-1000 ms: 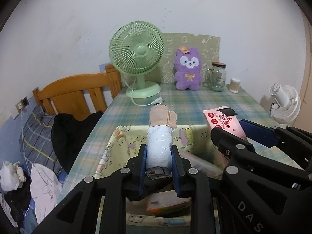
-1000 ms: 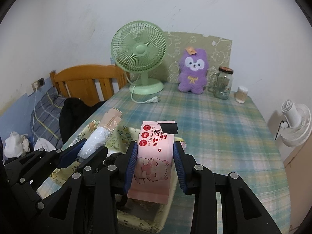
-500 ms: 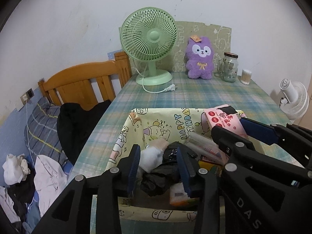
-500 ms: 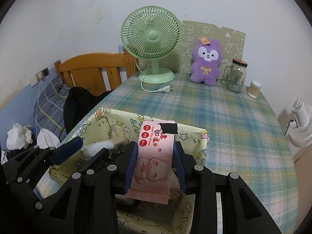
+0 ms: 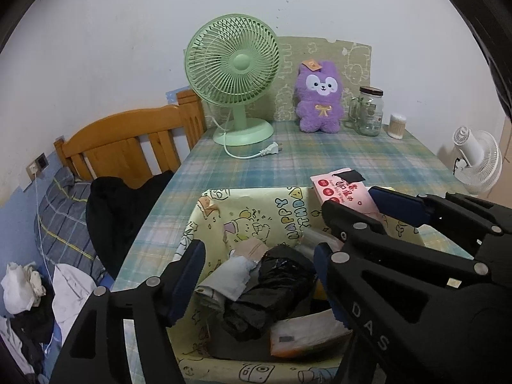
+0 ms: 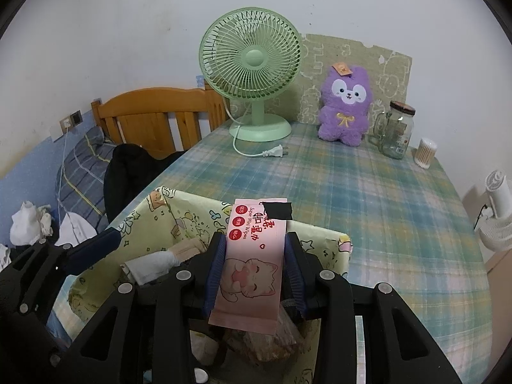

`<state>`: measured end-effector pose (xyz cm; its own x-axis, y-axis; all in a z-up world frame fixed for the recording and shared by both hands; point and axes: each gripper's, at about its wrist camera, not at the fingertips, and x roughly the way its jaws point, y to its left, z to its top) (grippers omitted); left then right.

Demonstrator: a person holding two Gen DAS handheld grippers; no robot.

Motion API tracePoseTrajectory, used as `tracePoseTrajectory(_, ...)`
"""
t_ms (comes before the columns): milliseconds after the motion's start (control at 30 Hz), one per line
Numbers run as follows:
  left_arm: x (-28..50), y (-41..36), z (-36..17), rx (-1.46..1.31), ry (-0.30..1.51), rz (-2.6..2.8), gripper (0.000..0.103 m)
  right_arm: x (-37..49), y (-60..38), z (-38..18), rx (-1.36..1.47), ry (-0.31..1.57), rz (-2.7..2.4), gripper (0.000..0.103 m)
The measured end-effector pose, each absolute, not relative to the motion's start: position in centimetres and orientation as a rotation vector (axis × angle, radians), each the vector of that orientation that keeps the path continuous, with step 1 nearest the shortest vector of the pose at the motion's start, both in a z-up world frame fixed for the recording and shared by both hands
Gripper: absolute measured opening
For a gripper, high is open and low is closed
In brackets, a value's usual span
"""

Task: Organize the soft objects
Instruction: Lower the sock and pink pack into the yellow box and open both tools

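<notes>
A yellow cartoon-print storage box [image 5: 249, 211] stands at the near edge of the table; its rim also shows in the right wrist view [image 6: 179, 198]. In it lie a white and beige rolled soft item [image 5: 233, 272], a black bundle [image 5: 272, 291] and an orange-white packet [image 5: 304, 332]. My left gripper [image 5: 256, 272] is open and empty just above the box. My right gripper [image 6: 254, 262] is shut on a pink wet-wipes pack [image 6: 252, 256], held above the box's right side; the pack also shows in the left wrist view [image 5: 342, 192].
On the plaid table [image 6: 368, 185] stand a green fan [image 6: 252, 73] with loose plug [image 6: 275, 152], a purple plush [image 6: 347, 105], a glass jar [image 6: 396, 134] and a cotton-swab tub [image 6: 425, 152]. A wooden bed head [image 5: 128, 144], clothes and a white floor fan [image 5: 476, 160] flank the table.
My left gripper lowered the rolled item into the box, opened and let it go. My right gripper kept its hold on the wipes pack and moved over the box.
</notes>
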<state>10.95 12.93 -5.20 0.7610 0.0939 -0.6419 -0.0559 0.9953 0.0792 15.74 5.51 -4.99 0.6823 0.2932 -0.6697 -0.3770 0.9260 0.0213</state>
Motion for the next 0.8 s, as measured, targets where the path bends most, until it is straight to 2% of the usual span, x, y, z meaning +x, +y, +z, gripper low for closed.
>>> tracePoseTrajectory(333,11.1,13.0,-6.1,0.049,0.736,0.086,0.079,16.1,5.5,-6.2,-0.097,0.779,0.395,0.044)
tracePoseTrajectory(367,11.1,13.0,-6.1,0.044,0.739,0.086,0.08,16.1,5.5,-6.2,-0.1,0.779,0.391,0.046)
tracePoseTrajectory(433,11.1,13.1,-6.2,0.036,0.742,0.085,0.08,16.0,5.5,-6.3,-0.103,0.782,0.382,0.063)
tracePoseTrajectory(533,10.9,13.2,-6.1,0.029,0.737,0.088,0.084,15.6,5.2,-6.1,-0.084,0.772,0.386,0.075)
tracePoseTrajectory(800,10.2,13.1,-5.8,0.025,0.725,0.094,0.085,14.5,4.4,-5.6,-0.06,0.759,0.356,0.085)
